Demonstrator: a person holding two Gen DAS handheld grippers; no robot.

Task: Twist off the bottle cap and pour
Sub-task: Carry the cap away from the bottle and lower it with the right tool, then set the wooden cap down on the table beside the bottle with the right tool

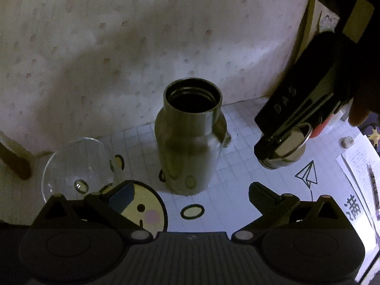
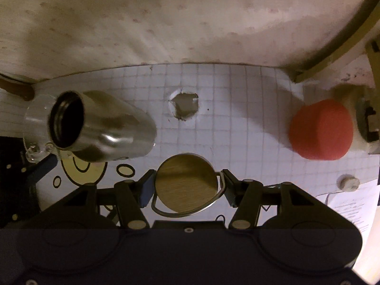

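With the wood-topped steel cap (image 2: 186,185) clamped in our right gripper (image 2: 187,185), our left gripper (image 1: 190,197), jaws spread wide, needed a firm mid-body squeeze on the open stainless steel bottle (image 1: 187,147) before tipping it toward the clear glass cup (image 1: 76,166).

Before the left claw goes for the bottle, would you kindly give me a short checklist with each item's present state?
1. Cap off bottle: ok, mouth open.
2. Right claw holds the cap: ok, clamped between both fingers.
3. Left claw open and unloaded: ok, bottle stands ahead between its fingers.
4. Bottle upright on the mat: ok.
5. Glass within pouring range, beside bottle: ok.
6. Liquid in bottle: cannot tell, interior dark.
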